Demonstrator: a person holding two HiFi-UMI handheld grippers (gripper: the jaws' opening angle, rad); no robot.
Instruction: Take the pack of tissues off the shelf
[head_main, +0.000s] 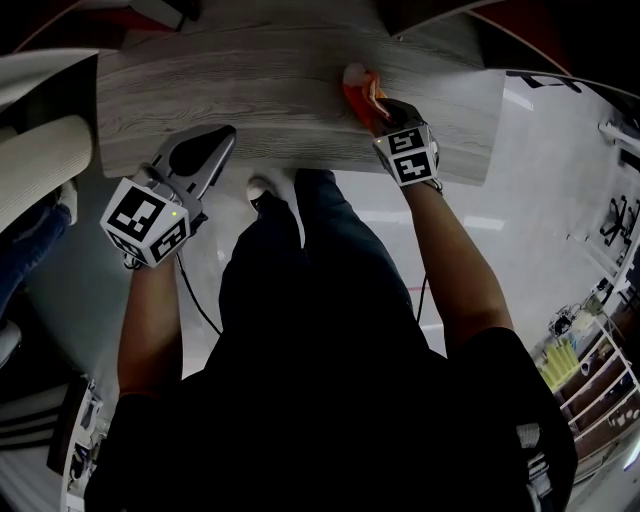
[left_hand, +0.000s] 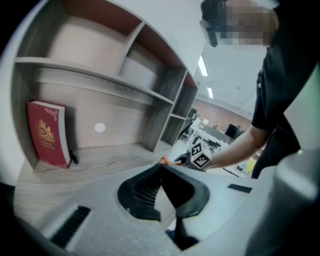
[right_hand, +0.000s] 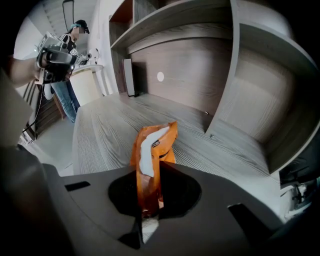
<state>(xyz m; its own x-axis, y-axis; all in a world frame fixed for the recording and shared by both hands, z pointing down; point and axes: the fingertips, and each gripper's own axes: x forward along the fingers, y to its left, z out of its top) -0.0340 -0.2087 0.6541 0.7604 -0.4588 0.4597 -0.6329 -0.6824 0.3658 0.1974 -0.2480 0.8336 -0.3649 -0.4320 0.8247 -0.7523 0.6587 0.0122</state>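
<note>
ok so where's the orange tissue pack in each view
Head view: top, right of centre, tissue pack pinched in the right gripper.
Left gripper view: small orange sliver mid-frame, just left of that gripper.
Right gripper view: dead centre, between the jaws.
Shared landmark: the grey wood-grain shelf board.

Your pack of tissues (right_hand: 152, 150), orange with a white patch, stands upright at centre frame, squeezed flat between the jaws of your right gripper (right_hand: 149, 197).
</note>
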